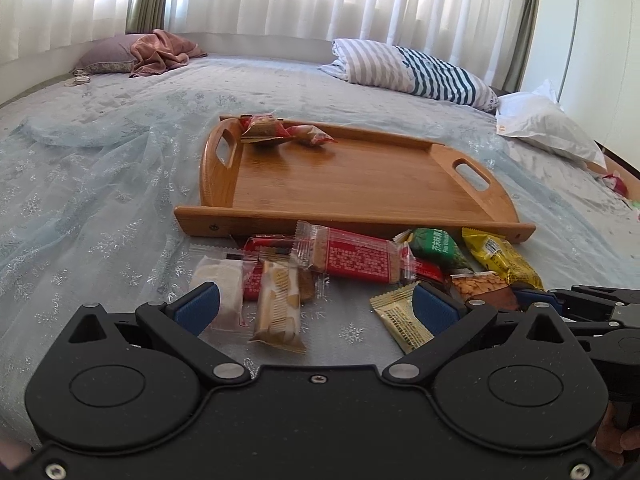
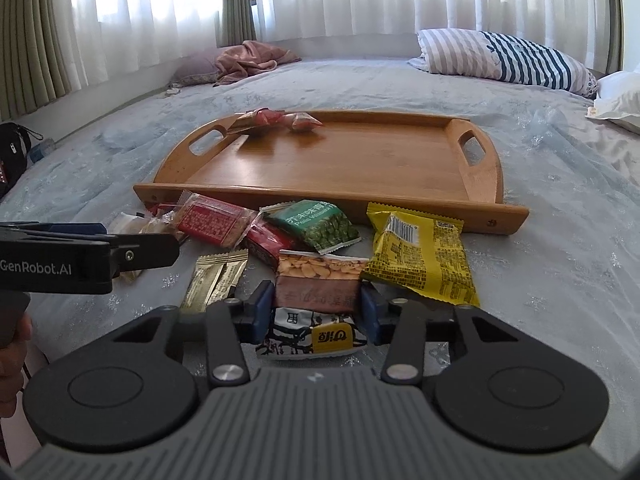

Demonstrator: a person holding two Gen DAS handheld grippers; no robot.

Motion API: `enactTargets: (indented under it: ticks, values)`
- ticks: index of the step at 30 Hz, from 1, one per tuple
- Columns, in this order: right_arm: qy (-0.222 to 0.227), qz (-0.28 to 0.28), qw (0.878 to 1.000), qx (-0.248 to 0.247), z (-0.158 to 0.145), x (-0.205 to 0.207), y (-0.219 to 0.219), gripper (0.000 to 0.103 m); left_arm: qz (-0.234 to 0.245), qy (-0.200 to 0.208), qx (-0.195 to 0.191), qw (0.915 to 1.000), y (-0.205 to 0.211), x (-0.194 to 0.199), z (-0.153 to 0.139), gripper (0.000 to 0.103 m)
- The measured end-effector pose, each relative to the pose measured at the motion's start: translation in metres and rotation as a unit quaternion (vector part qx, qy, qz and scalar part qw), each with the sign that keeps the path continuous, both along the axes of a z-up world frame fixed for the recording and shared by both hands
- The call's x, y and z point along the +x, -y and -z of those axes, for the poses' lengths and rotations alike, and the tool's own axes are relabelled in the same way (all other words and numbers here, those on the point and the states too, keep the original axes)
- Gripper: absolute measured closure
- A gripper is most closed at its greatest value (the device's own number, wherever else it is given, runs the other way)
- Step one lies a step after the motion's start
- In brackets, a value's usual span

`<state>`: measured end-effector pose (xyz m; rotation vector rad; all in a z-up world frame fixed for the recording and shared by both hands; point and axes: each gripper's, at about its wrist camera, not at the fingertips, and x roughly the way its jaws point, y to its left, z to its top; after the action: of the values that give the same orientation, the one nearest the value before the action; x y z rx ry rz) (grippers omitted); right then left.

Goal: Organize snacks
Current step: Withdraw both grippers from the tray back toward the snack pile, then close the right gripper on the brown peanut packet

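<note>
A wooden tray (image 1: 360,184) (image 2: 340,164) lies on the bed with two red snack packs (image 1: 280,130) (image 2: 280,120) in its far left corner. A pile of snack packs lies in front of it: a red bar (image 1: 352,256), a green pea pack (image 2: 316,224), a yellow pack (image 2: 420,260), a beige bar (image 1: 278,304). My left gripper (image 1: 316,304) is open over the pile's left side, the beige bar between its fingers. My right gripper (image 2: 316,312) is shut on a brown peanut pack (image 2: 320,280).
The bed has a pale blue lacy cover (image 1: 100,200). A striped pillow (image 1: 420,68) and a white pillow (image 1: 548,124) lie at the far right, a pink cloth (image 1: 160,52) at the far left. A black bag (image 2: 12,148) sits at the left edge.
</note>
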<state>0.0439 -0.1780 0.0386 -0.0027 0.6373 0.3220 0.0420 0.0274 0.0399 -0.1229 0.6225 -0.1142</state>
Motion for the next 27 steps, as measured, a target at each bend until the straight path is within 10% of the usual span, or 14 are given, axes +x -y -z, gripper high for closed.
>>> enactTargets:
  ticks: [27]
  values:
    - [0.012, 0.068, 0.997, 0.018, -0.014, -0.011, 0.049, 0.054, 0.099, 0.017, -0.013, 0.9948, 0.039, -0.012, -0.013, 0.000]
